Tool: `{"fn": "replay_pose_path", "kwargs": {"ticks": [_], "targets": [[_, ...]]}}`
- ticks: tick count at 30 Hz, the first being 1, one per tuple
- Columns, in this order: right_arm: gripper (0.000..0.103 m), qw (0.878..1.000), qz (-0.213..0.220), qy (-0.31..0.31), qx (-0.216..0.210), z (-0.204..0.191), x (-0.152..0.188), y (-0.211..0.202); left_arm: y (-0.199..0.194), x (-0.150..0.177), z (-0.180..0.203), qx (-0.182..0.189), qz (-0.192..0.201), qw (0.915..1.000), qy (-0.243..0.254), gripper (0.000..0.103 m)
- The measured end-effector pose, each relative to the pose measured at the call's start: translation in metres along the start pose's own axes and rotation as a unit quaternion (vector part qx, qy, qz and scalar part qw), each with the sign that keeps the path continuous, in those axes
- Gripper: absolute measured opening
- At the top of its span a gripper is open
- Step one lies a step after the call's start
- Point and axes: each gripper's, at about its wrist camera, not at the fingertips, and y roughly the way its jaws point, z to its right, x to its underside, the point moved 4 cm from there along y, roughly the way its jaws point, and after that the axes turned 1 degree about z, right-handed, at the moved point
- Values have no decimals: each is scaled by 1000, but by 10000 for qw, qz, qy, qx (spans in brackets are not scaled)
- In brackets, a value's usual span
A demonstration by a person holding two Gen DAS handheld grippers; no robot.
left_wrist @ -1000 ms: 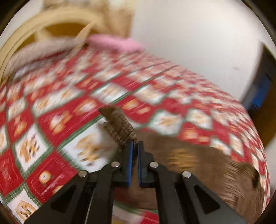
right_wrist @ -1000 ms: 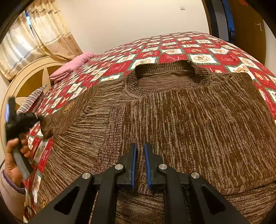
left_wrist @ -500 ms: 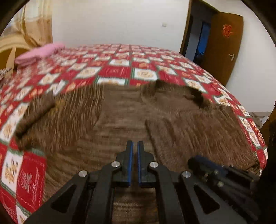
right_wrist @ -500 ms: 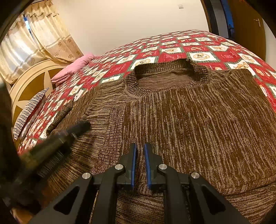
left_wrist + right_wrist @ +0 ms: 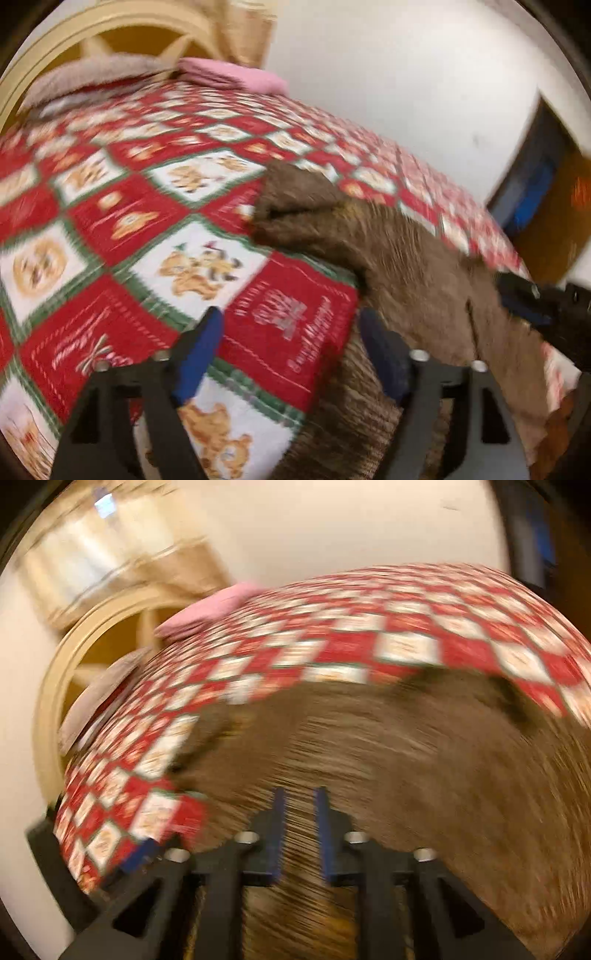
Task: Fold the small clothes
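A brown knit sweater (image 5: 406, 760) lies spread on the red and white patchwork bedspread (image 5: 369, 642). In the left wrist view its sleeve (image 5: 295, 199) stretches left, and the ribbed hem (image 5: 354, 417) lies by my right finger. My left gripper (image 5: 291, 336) is open and empty, low over the bedspread at the sweater's left edge. My right gripper (image 5: 299, 805) hovers over the sweater's lower part with a small gap between the pads, nothing in it. Both views are blurred. The right gripper also shows in the left wrist view (image 5: 535, 302).
A pink folded cloth (image 5: 232, 74) and a grey striped pillow (image 5: 92, 70) lie by the cream headboard (image 5: 74, 33). A white wall and a dark doorway (image 5: 535, 184) stand beyond the bed. The left gripper shows at the right wrist view's lower left (image 5: 92, 860).
My left gripper opened wide and swung left to the sweater's sleeve side. My right gripper's pads parted a little and it turned left; both views blurred with motion.
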Motion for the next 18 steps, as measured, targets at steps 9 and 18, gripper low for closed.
{"fn": "replay_pose_path", "kwargs": {"ticks": [9, 18], "targets": [[79, 9936, -657, -701, -590, -88, -48, 125, -2, 3, -13, 282, 265, 9961, -788, 96], [17, 9866, -1117, -1168, -227, -107, -52, 202, 2, 0, -17, 409, 321, 9966, -646, 103]]}}
